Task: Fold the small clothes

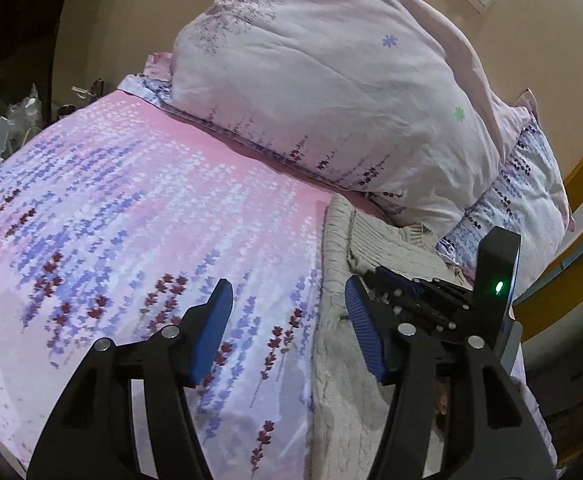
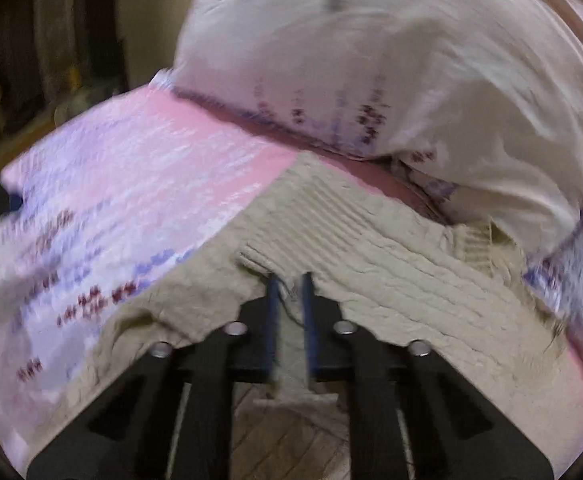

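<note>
**Right gripper clamps the knit sweater; left gripper stands apart**

Right gripper (image 2: 290, 280) has its blue pads pressed together on a fold of the beige cable-knit sweater (image 2: 391, 264), with a strip of the knit running down between the fingers. Left gripper (image 1: 289, 320) has its jaws spread with nothing between them; it hangs over the bed (image 1: 131, 208), its right finger above the sweater's edge, the left one over the flowered pink sheet. The sweater lies on the right part of the bed, its ribbed hem reaching up just beside the pale pillow (image 1: 331, 80) at the head. Seen from the left wrist, the right gripper's black body sits low on the knit, a green light on it.
</note>
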A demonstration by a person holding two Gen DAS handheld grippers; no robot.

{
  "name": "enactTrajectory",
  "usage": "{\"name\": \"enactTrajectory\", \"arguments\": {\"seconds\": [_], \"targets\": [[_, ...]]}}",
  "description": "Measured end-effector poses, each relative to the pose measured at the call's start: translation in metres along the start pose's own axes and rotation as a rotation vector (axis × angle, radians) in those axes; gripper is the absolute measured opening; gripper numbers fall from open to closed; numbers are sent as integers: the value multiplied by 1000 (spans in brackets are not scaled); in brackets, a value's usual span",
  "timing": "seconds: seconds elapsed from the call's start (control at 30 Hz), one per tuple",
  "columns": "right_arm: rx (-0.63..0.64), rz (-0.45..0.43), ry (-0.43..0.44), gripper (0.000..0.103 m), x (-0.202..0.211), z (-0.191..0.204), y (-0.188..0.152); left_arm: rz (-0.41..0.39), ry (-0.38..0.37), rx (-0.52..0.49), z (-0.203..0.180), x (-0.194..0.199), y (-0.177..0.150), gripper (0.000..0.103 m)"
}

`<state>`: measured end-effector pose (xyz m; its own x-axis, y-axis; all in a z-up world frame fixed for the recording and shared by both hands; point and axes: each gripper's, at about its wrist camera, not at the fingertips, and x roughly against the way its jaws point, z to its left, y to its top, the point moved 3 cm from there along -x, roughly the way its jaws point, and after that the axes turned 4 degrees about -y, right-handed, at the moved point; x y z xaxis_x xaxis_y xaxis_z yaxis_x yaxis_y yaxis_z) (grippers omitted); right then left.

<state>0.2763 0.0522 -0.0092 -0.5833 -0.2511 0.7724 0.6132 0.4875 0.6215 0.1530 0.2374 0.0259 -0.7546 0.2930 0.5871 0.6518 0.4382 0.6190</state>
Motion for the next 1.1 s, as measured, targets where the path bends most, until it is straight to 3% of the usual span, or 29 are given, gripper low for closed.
{"name": "enactTrajectory", "arguments": {"seconds": [0.03, 0.23, 0.37, 0.43, 0.5, 0.63, 0.73, 0.77, 0.8, 0.93, 1.03, 1.07, 1.1], "targets": [[-64, -15, 31, 5, 5, -10, 1, 3, -8, -2, -2, -2, -1, 59], [-356, -222, 22, 4, 77, -88, -12, 30, -40, 2, -6, -21, -4, 63], [-687, -356, -31, 4, 139, -179, -71, 51, -56, -4, -11, -39, -3, 63], [-811, -359, -70, 4, 149, -213, -107, 61, -79, 5, -14, -49, -1, 63], [-901, -300, -111, 4, 145, -239, -146, 70, -93, 10, -18, -59, 1, 63], [-1020, -154, -43, 7, 118, -260, -195, 107, -85, 0, -27, -87, 5, 63], [-1098, -124, 49, 30, 110, -269, -207, 147, -81, 5, -32, -102, 6, 63], [-1125, -124, 78, 47, 109, -273, -210, 157, -80, 6, -34, -106, 7, 63], [-1141, -132, 97, 50, 112, -273, -212, 162, -80, 7, -34, -108, 7, 63], [-1176, -132, 117, 50, 112, -282, -214, 184, -85, 16, -37, -117, 7, 63], [-1194, -128, 114, 43, 104, -288, -210, 184, -73, 23, -38, -122, 7, 63], [-1193, -124, 97, 30, 101, -290, -210, 185, -69, 23, -39, -123, 7, 63], [-1188, -118, 84, 6, 99, -292, -209, 184, -70, 27, -39, -124, 7, 61]]}}
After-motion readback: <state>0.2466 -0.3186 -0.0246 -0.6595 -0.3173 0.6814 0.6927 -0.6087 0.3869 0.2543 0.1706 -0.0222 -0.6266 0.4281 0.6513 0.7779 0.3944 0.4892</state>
